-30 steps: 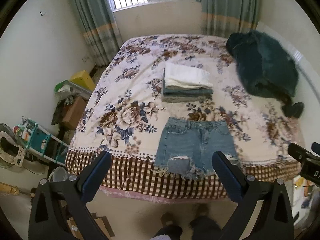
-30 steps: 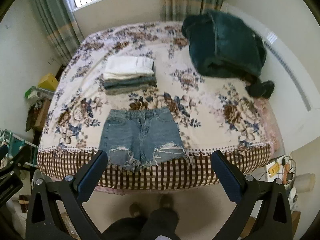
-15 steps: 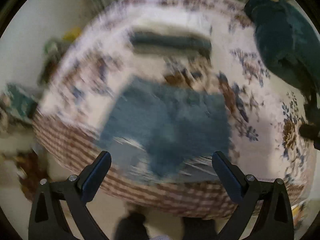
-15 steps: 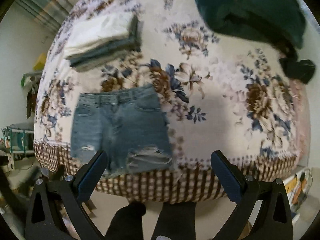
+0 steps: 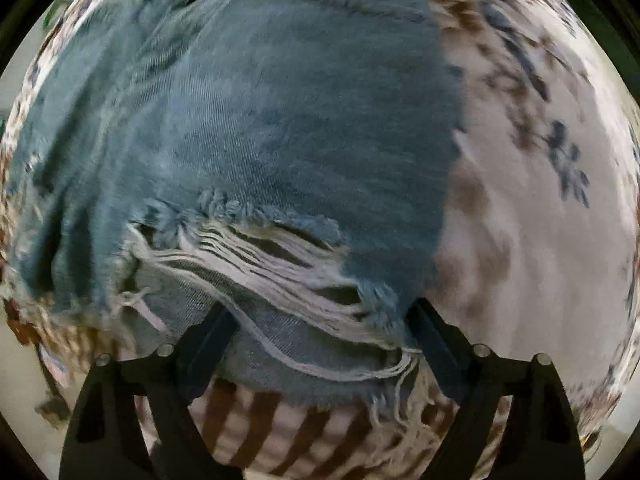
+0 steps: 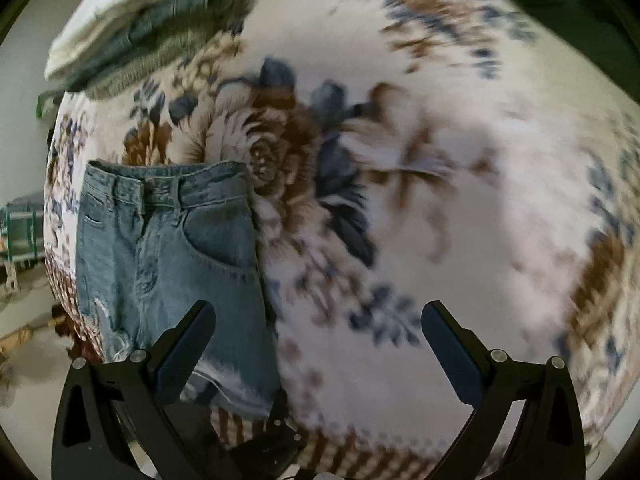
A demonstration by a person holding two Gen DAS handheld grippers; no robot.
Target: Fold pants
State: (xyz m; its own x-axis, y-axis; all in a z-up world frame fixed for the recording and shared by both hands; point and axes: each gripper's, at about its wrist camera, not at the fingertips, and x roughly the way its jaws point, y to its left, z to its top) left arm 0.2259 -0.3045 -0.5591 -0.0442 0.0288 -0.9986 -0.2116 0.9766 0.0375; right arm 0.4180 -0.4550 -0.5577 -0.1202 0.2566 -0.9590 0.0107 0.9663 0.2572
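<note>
Dropped from a high view of the whole bed a second ago to close over the shorts (image 5: 248,128), both cameras now near the cloth. Left hand-held gripper (image 5: 320,320) spread wide, straddling the frayed hem (image 5: 256,256) at the bed (image 6: 460,200) edge, nothing pinched yet; probably lined up there to catch the leg opening. Right hand-held gripper (image 6: 318,320) likewise released, hanging over the right edge of the shorts and the flowered sheet beside it. Shorts flat, waistband away from the edge, ready for a fold. Stack of folded clothes (image 6: 132,28) well beyond.
</note>
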